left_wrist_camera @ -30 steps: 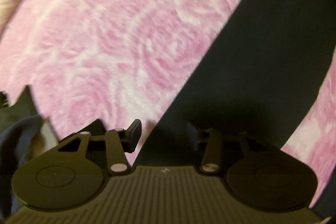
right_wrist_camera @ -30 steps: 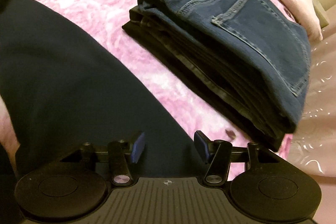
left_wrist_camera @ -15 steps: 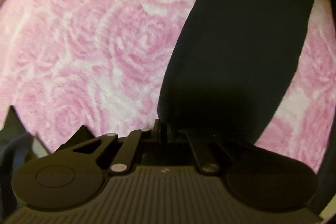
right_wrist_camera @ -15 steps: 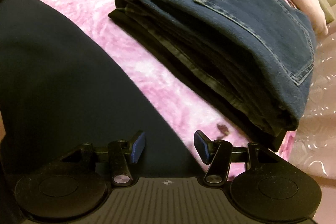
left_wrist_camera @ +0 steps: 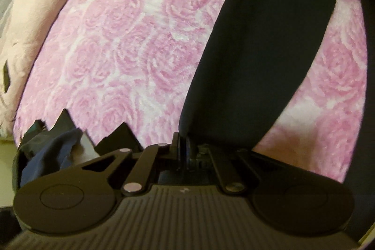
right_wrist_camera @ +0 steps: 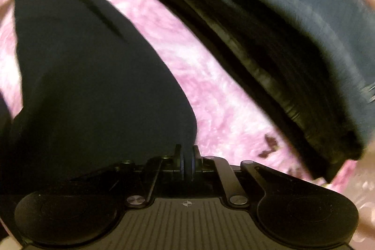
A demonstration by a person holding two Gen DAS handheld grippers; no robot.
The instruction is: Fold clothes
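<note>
The left gripper [left_wrist_camera: 182,147] has its jaws drawn together on the near edge of a black garment [left_wrist_camera: 262,43], the cloth pinched between the pads. From that pinch the garment runs up and away as a long dark band, widening toward the top right of the left wrist view. The right gripper [right_wrist_camera: 187,157] is likewise clamped tight, with a fold of the same black garment [right_wrist_camera: 89,76] caught between its blue-edged pads; the cloth spreads up and to the left from the grip in a broad dark sheet.

Both grippers work over a bed covered by a pink blanket [left_wrist_camera: 131,43] with a rose pattern in pink and white. At the far left of the left wrist view a pale pink quilted cover [left_wrist_camera: 35,4] lies beside the blanket. At the lower left of that view, just beside the gripper's body, sits a bunched dark blue cloth [left_wrist_camera: 54,154]; what it is cannot be told.

In the right wrist view, which is blurred, a stack of folded clothes [right_wrist_camera: 269,57] lies on the blanket to the upper right of the gripper, apart from the black garment, with a strip of blanket between them. Folded blue jeans [right_wrist_camera: 311,15] top the stack, over darker layers.
</note>
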